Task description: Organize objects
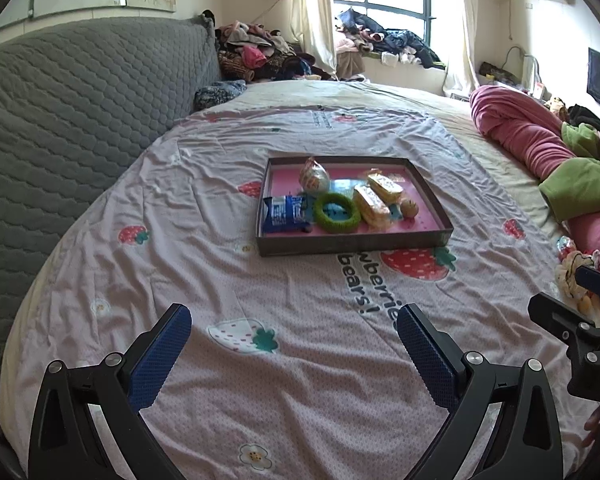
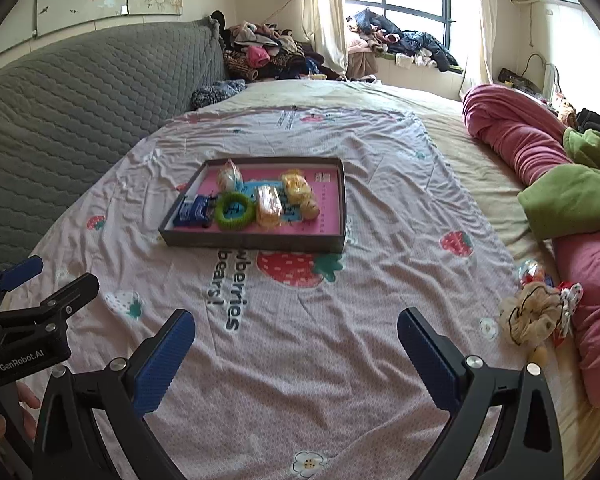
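Note:
A shallow dark tray (image 1: 352, 245) (image 2: 256, 243) with a pink floor lies on the strawberry sheet mid-bed. In it are a blue snack packet (image 1: 282, 212) (image 2: 192, 210), a green ring (image 1: 337, 213) (image 2: 235, 210), two yellow wrapped cakes (image 1: 371, 206) (image 2: 269, 205), a round wrapped bun (image 1: 313, 176) (image 2: 229, 176) and a small tan figure (image 1: 409, 208) (image 2: 311, 208). My left gripper (image 1: 294, 322) hangs open over the sheet, well short of the tray. My right gripper (image 2: 296, 324) is open too, holding nothing. Each shows at the edge of the other's view.
A cream scrunchie and small trinkets (image 2: 534, 314) (image 1: 576, 280) lie on the bed's right side beside pink and green bedding (image 2: 560, 184). A grey quilted headboard (image 1: 80, 120) runs along the left. Clothes pile (image 1: 256, 52) at the far end under the window.

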`<state>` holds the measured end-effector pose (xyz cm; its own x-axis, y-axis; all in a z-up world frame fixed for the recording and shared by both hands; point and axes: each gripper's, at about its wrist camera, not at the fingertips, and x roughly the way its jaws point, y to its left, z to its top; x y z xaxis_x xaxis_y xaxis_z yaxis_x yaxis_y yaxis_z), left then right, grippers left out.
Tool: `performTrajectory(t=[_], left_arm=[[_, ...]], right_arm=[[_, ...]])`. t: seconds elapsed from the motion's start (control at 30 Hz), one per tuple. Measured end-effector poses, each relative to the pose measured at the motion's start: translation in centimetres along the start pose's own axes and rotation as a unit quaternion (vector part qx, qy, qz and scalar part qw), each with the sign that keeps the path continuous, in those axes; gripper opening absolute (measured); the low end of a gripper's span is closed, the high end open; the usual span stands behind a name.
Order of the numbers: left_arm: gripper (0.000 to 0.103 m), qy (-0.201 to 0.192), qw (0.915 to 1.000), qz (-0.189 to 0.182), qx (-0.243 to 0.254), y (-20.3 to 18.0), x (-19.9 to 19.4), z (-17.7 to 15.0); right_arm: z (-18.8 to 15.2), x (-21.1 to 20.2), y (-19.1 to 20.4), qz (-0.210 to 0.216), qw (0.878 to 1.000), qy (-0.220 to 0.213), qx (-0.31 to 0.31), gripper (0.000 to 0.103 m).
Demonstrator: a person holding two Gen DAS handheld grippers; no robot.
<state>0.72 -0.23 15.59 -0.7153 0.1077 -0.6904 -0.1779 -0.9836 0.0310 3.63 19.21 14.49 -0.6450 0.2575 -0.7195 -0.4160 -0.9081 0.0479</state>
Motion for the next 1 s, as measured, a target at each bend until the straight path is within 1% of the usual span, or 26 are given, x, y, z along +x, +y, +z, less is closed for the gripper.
performTrajectory(t=[0.43, 1.0], left_arm=[[0.103, 0.010, 0.9999, 0.003, 0.001, 0.2, 0.8, -1.3], [0.103, 0.023, 0.9997, -0.003, -0.002, 0.6, 2.0, -2.8]], right_arm=[[-1.9, 1.2, 0.0, 0.000, 1.000, 0.016, -0.002, 0.102], [-2.8, 1.7, -0.2, -0.001, 1.000, 0.024, -0.003, 0.102]])
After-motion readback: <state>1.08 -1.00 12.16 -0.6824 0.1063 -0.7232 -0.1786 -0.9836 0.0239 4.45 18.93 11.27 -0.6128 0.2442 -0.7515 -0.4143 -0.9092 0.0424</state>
